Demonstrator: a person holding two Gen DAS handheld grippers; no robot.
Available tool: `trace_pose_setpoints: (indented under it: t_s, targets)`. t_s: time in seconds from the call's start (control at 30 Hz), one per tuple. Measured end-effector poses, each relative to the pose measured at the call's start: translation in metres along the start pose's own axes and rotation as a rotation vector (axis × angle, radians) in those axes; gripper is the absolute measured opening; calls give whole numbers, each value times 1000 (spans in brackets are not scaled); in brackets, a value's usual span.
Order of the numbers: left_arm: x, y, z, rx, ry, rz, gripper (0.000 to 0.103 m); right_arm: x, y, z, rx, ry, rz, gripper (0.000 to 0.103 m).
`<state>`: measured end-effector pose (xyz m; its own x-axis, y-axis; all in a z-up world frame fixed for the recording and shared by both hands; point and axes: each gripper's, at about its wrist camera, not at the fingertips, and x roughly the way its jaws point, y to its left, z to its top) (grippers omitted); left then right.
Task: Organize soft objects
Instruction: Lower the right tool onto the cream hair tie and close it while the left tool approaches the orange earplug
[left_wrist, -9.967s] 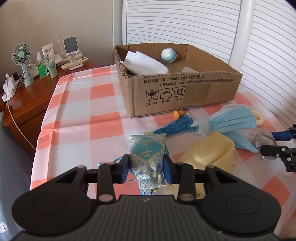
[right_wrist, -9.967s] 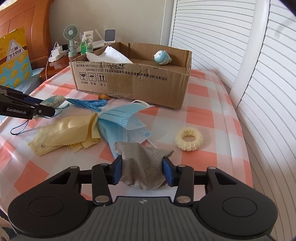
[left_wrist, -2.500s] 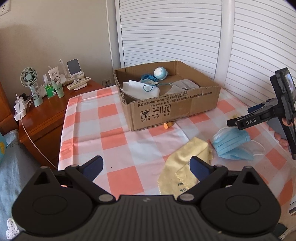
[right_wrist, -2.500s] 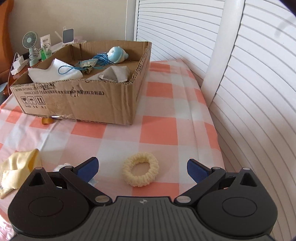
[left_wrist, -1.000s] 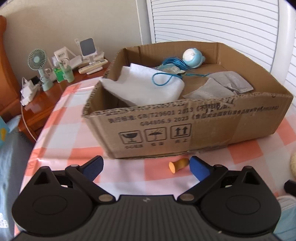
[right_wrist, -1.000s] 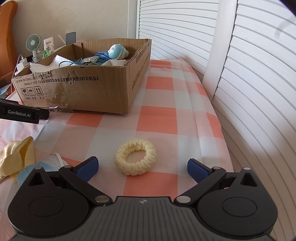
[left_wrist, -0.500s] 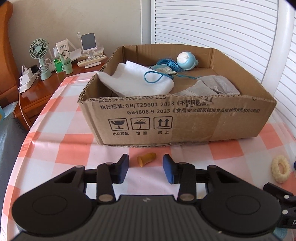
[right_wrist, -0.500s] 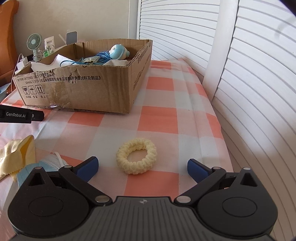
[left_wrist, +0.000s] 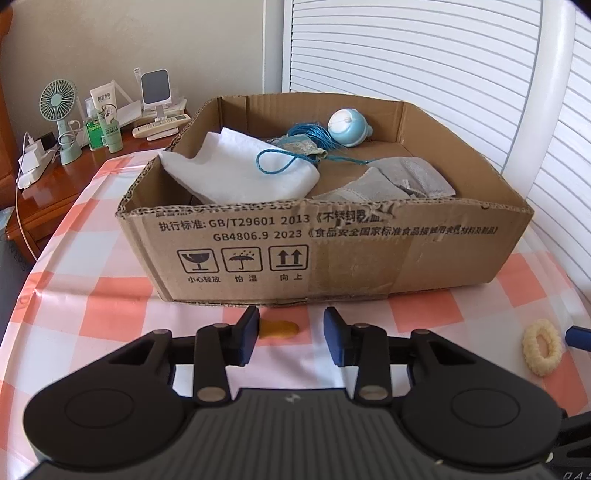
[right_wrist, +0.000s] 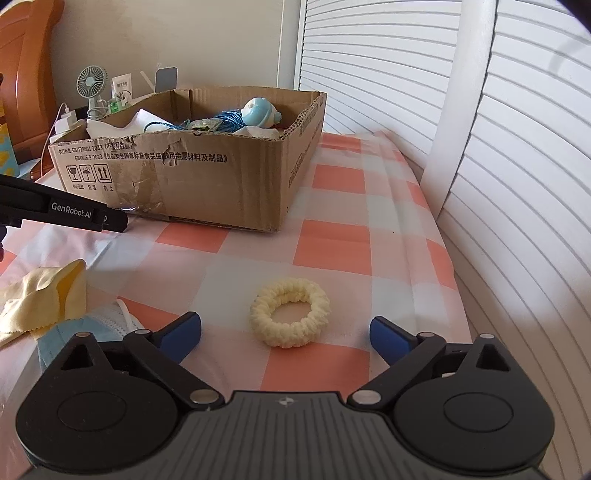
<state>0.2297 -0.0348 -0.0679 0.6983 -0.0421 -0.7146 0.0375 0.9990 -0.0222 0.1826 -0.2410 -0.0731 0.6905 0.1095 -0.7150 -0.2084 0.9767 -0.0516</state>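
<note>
1. The cardboard box (left_wrist: 325, 236) is the landmark; it stands on a worktop (left_wrist: 85, 295) covered in an orange-and-white checked cloth. Already inside it lie a white cloth (left_wrist: 236, 170), a blue cord (left_wrist: 306, 134), a small blue plush toy (left_wrist: 349, 127) and a grey mask (left_wrist: 391, 181).

2. Just in front of the box's near wall, toward its left half, lies a small orange piece (left_wrist: 279, 329), too small to identify. Its long axis runs side to side, parallel to that wall.

3. The left gripper (left_wrist: 290, 332) points down at this piece. Its fingers are partly apart and closing. The piece lies between them, its left end at or behind the left finger, with a clear gap before the right finger. No squeeze shows yet.

4. Further right, in front of the box's right corner and well clear of it, a cream scrunchie (right_wrist: 290, 312) lies flat on the cloth.

5. The right gripper (right_wrist: 284, 334) points at the scrunchie with its fingers spread wide, just starting to close. The ring sits ahead of the fingertips, roughly centred between them, untouched. This hand is clearly the nearer one to it.

6. In front of the box's left half, nearer the person, a yellow cloth (right_wrist: 40, 295) and a blue face mask (right_wrist: 88, 326) wait on the worktop.

7. Judgement: each hand should need only a short closing move, then a lift forward over the box wall.
</note>
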Motion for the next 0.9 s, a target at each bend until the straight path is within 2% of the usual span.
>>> trace_pose_setpoints:
  t_s: [0.17,0.43,0.6,0.77,0.9]
  targets:
    - [-4,2,-4,1,-2,14,37,-1,1,2,-22,-20,6,87]
    - [-4,3,-5,9,-13,11,36,-1,-2,8,-36,-31,10,52]
    - [0,4,-3,27,-30,14,36,-2,2,7,-53,-35,7,50]
    - [2,3,-1,53,-39,-4,23,-2,2,7,-52,-34,11,49]
    - [2,1,-1,72,-36,-7,20,-2,2,7,-52,-34,11,41]
